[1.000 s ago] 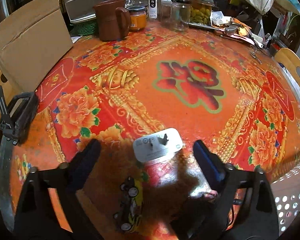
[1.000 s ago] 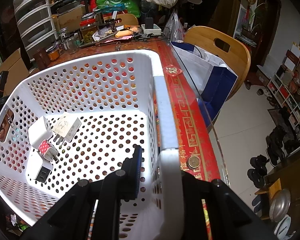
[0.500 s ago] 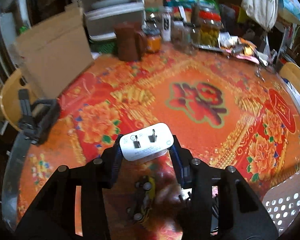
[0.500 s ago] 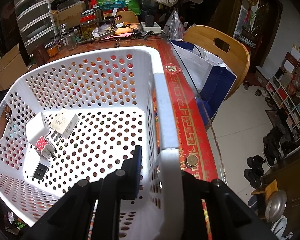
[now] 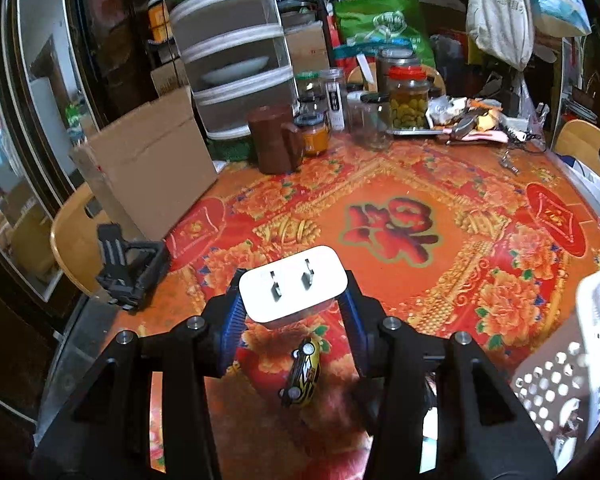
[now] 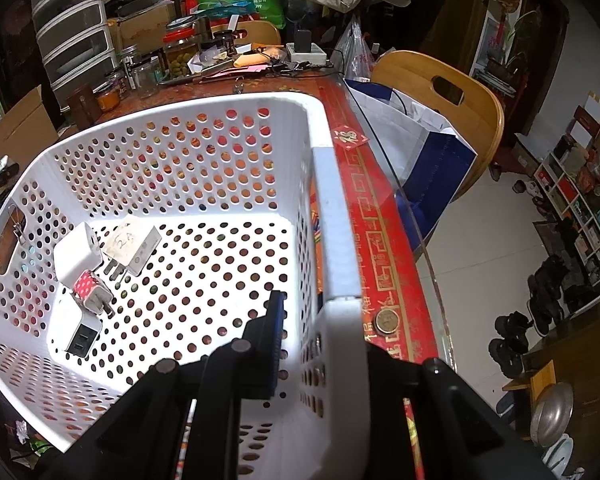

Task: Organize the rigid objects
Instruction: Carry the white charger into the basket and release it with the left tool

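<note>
left wrist view: my left gripper [image 5: 294, 300] is clamped on the white two-prong plug adapter [image 5: 293, 288]; my right gripper [image 6: 320, 328] pinches the white perforated plastic basket [image 6: 332, 216] rim.

White charger [image 5: 293, 288] sits clamped between my blue pads, prong face up, clear of the tablecloth; yellow toy car [image 5: 303, 372] lies on the cloth beneath. White perforated basket [image 6: 332, 216] holds four chargers [image 6: 96, 268] clustered at one side; my other jaws pinch its rim.
</note>
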